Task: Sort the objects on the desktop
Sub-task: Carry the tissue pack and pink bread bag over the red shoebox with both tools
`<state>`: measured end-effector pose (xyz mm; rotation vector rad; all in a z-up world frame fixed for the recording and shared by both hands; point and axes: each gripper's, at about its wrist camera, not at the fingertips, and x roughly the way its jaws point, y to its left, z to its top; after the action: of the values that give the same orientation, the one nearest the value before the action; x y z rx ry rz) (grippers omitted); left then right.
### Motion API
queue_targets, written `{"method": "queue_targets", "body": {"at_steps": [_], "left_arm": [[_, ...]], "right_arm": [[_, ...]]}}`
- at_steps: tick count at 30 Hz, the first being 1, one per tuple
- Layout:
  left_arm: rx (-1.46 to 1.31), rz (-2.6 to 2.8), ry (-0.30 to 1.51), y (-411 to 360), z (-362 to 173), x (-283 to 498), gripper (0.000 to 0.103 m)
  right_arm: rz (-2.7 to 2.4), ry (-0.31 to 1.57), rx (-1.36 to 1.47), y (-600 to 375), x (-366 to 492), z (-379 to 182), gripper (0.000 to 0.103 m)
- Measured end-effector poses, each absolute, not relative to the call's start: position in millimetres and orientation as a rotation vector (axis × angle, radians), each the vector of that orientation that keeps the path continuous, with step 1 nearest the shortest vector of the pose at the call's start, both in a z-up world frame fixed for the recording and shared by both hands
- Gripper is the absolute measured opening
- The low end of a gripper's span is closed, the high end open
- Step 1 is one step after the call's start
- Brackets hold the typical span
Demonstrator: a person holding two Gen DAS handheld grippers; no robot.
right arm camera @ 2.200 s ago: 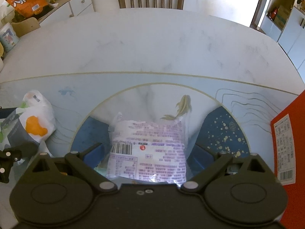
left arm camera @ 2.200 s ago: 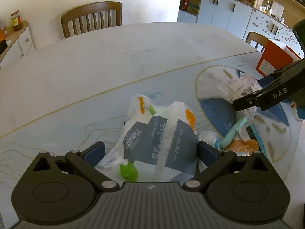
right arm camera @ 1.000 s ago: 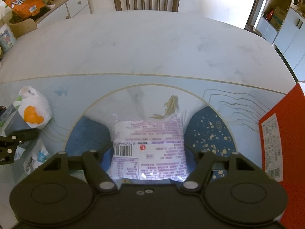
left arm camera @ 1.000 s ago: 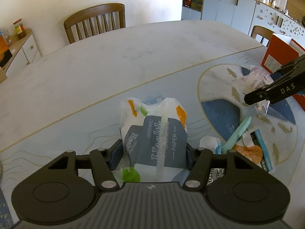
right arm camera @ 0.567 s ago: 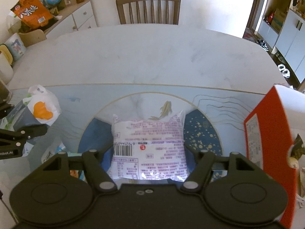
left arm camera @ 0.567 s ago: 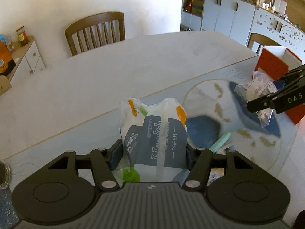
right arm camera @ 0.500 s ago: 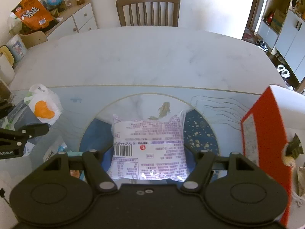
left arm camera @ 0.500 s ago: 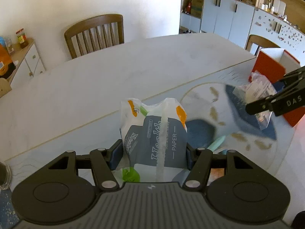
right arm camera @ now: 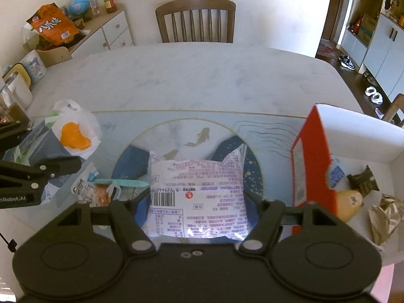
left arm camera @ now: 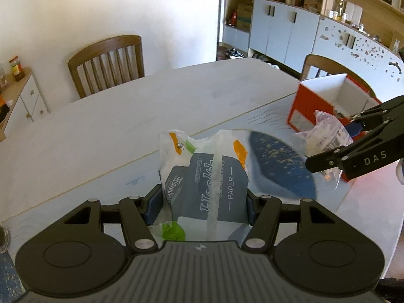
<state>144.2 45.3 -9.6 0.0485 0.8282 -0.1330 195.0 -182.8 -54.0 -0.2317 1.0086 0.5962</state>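
Observation:
In the left wrist view my left gripper (left arm camera: 202, 204) is shut on a grey paper-tissue pack (left arm camera: 214, 176) wrapped in a white bag with orange and green marks, held above the table (left arm camera: 101, 126). In the right wrist view my right gripper (right arm camera: 198, 207) is shut on a white packet (right arm camera: 197, 181) with purple print and a barcode, also held off the table. The right gripper (left arm camera: 330, 142) and its packet (left arm camera: 325, 131) show at the right of the left wrist view. The left gripper (right arm camera: 54, 144) with the bagged pack (right arm camera: 73, 133) shows at the left of the right wrist view.
An open orange box (right arm camera: 313, 164) stands at the right with a yellowish item, a dark wrapper and crumpled foil inside. A teal stick (right arm camera: 126, 183) and small packets (right arm camera: 96, 192) lie on the fish-patterned mat. Wooden chairs (left arm camera: 106, 63) and cabinets ring the table.
Both grippers, open around their items at first, have shut on them and risen from the table. The orange box's open top has come into view.

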Motion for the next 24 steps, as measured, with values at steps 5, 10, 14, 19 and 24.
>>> {"method": "queue_targets", "body": {"at_steps": [5, 10, 14, 19, 24], "left_arm": [[0.053, -0.162, 0.811, 22, 6, 143, 0.061], [0.059, -0.189, 0.796, -3, 17, 143, 0.061], [0.053, -0.217, 0.790, -20, 25, 146, 0.061], [0.064, -0.251, 0.786, -43, 33, 154, 0.061], [0.074, -0.279, 0.785, -66, 37, 164, 0.061]], "right_arm": [[0.606, 1.000, -0.219, -201, 192, -43, 0.072], [0.616, 0.994, -0.219, -218, 189, -34, 0.072], [0.611, 0.995, -0.212, -235, 191, -27, 0.072], [0.600, 0.991, -0.203, -257, 197, -21, 0.072], [0.592, 0.987, -0.185, -281, 203, -18, 0.072]]}}
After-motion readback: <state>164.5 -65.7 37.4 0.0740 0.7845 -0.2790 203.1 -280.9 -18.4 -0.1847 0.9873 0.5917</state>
